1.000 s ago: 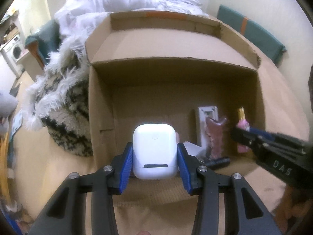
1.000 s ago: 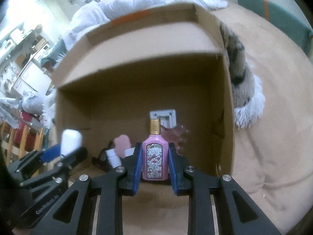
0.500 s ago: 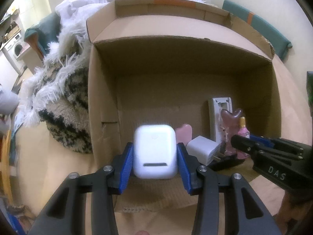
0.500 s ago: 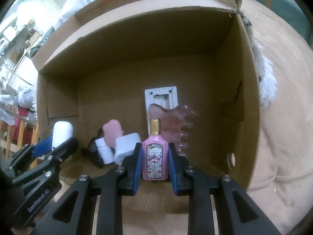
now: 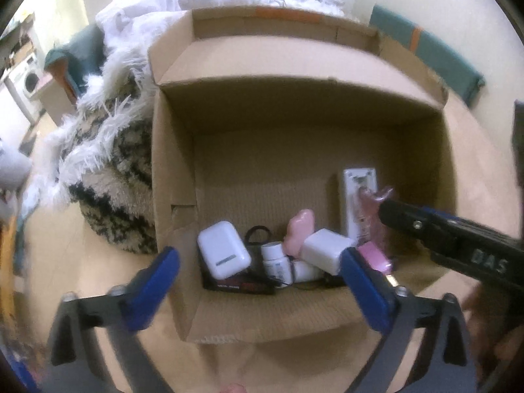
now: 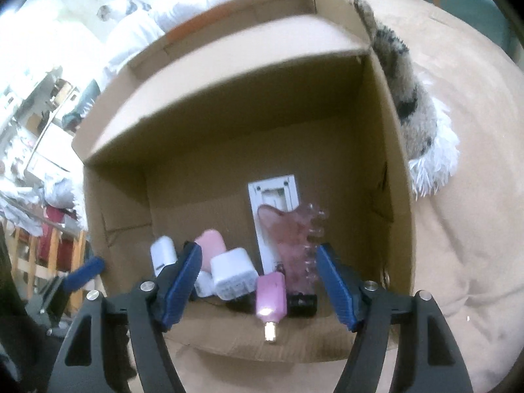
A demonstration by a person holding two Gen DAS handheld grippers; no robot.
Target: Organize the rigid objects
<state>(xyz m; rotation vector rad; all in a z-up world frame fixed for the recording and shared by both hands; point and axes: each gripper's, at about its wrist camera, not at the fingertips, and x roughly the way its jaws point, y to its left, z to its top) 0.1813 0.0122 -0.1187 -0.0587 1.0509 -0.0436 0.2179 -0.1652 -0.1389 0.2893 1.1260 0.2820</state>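
Looking down into the open brown cardboard box [image 5: 170,170]: both items are dropped, lying on its floor with the rest of the pile. Your left tongs [image 5: 262,281] have just been opening and now stand spread wide, nothing pressed between the blue pads. The white rounded earbud case [image 5: 223,249] lies loose in the near left corner, partly on a flat black packet [image 5: 237,286]. Your right tongs [image 6: 258,281] have also just been opening; released. The pink glass perfume bottle with gold cap [image 6: 271,298] lies on its side between the pads, touching neither, cap pointing toward the near wall. Also in the box: white cube charger [image 6: 233,271], small white pill bottle [image 5: 276,257], pink rounded sponge-like piece [image 6: 211,249], translucent pink comb-edged scraper [image 6: 291,239] leaning on a white rectangular panel [image 6: 273,196]. Box sits on a tan bedspread [image 6: 465,229], beside a shaggy black-and-white throw [image 5: 108,163].
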